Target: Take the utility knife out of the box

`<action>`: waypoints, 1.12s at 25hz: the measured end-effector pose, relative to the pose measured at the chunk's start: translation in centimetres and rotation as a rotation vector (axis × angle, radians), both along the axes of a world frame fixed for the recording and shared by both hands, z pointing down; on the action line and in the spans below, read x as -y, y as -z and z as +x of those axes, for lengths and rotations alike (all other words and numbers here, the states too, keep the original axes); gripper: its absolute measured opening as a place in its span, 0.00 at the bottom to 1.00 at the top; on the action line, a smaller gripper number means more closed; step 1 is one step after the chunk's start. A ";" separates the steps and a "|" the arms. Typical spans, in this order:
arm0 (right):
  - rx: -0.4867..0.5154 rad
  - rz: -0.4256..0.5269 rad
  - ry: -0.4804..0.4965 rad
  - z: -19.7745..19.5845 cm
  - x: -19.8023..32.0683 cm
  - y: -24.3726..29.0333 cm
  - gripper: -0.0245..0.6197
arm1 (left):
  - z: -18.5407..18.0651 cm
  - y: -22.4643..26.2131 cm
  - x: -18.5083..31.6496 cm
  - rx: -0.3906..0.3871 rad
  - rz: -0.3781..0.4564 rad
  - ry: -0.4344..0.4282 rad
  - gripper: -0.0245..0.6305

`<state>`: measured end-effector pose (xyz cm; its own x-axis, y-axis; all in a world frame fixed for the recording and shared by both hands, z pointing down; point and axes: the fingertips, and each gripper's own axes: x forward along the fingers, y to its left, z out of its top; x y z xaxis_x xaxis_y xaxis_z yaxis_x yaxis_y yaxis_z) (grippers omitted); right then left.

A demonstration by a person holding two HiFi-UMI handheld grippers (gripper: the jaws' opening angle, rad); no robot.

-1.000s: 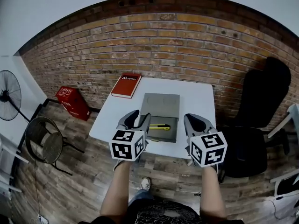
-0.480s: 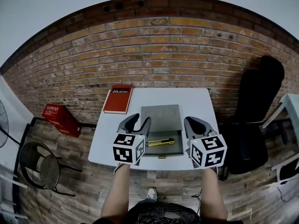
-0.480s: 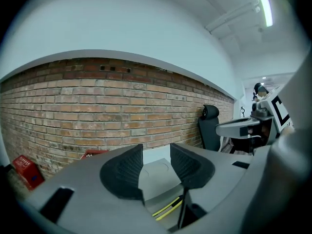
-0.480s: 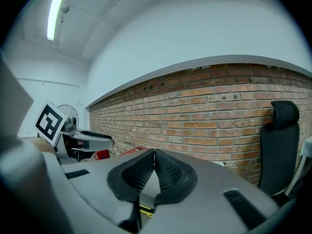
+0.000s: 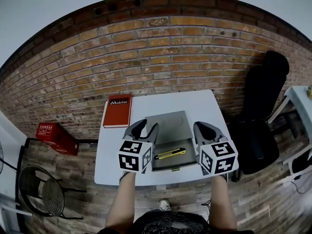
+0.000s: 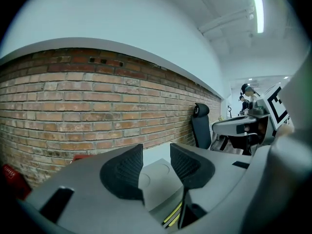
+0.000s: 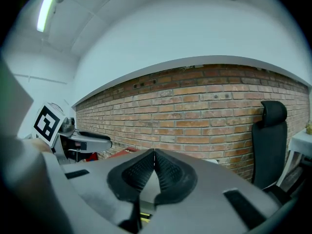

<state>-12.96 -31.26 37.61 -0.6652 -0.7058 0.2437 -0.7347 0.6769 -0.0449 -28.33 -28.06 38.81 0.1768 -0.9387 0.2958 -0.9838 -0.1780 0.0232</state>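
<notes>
- Standing apart, the pads of the left gripper have nothing between them; only the box's pale lid shows through the gap.
- The right gripper's pads meet at their tips, closed on nothing.
- In the head view, the left gripper is at the box's left edge and the right gripper at its right edge. Both point slightly downward towards the far side of the box, and neither appears to touch it.
- The box lies open between them, lid folded back on the far side.
- The utility knife rests in the box's tray, lying aslant across the floor, yellow and black, clear of both grippers. A sliver of it shows low in the left gripper view and in the right gripper view.
- Handling, as a judgement: the knife looks slim, stiff and light, with a smooth shell that could slip or pivot if pinched near one end. The middle of the body, taken across its narrow width, seems the soundest hold. The tray walls leave little room, so a steep approach from above the box looks needed. Whether the blade is out cannot be told.
- The box sits on a white table. A red book lies beyond the box's left side, and a black chair stands well off to its right.
</notes>
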 end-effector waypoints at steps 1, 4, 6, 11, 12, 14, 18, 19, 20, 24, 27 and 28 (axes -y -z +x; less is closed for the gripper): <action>-0.001 0.001 -0.008 0.0 0.0 0.0 0.07 | 0.0 -0.1 0.2 0.001 -0.001 -0.013 0.31; -0.002 0.003 -0.031 -0.1 0.0 0.0 0.07 | 0.1 -0.6 0.4 0.004 -0.009 -0.052 0.31; 0.000 0.002 -0.046 0.1 0.0 -0.1 0.07 | 0.3 -1.1 0.5 0.011 -0.019 -0.078 0.31; 0.008 -0.006 -0.076 0.4 -0.1 -0.3 0.07 | 1.0 -2.1 0.6 0.043 -0.042 -0.142 0.31; 0.010 -0.007 -0.077 0.4 -0.2 -0.4 0.07 | 1.2 -2.4 0.6 0.048 -0.048 -0.154 0.31; 0.012 -0.010 -0.076 0.4 -0.2 -0.7 0.07 | 1.6 -2.9 0.6 0.059 -0.058 -0.177 0.31; 0.010 -0.016 -0.077 0.6 -0.3 -1.5 0.07 | 3.0 -4.1 1.0 0.092 -0.080 -0.241 0.31; 0.008 -0.017 -0.079 0.7 -0.3 -1.6 0.07 | 3.3 -4.5 1.1 0.101 -0.088 -0.259 0.31; 0.006 -0.017 -0.081 0.9 -0.3 -1.8 0.07 | 3.7 -4.9 1.2 0.109 -0.095 -0.276 0.31; -0.002 -0.019 -0.096 1.7 -0.3 -2.2 0.07 | 4.9 -6.5 1.5 0.122 -0.125 -0.332 0.31; -0.006 -0.023 -0.112 2.6 -0.1 -2.4 0.07 | 5.9 -7.8 1.8 0.134 -0.160 -0.380 0.31; -0.007 -0.025 -0.117 2.9 0.0 -2.5 0.07 | 6.3 -8.2 1.9 0.142 -0.170 -0.397 0.31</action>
<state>-10.08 -31.24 40.10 -0.5769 -0.7721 0.2664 -0.8089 0.5854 -0.0549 -22.02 -29.93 47.05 0.4600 -0.7422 0.4873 -0.8356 -0.5475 -0.0452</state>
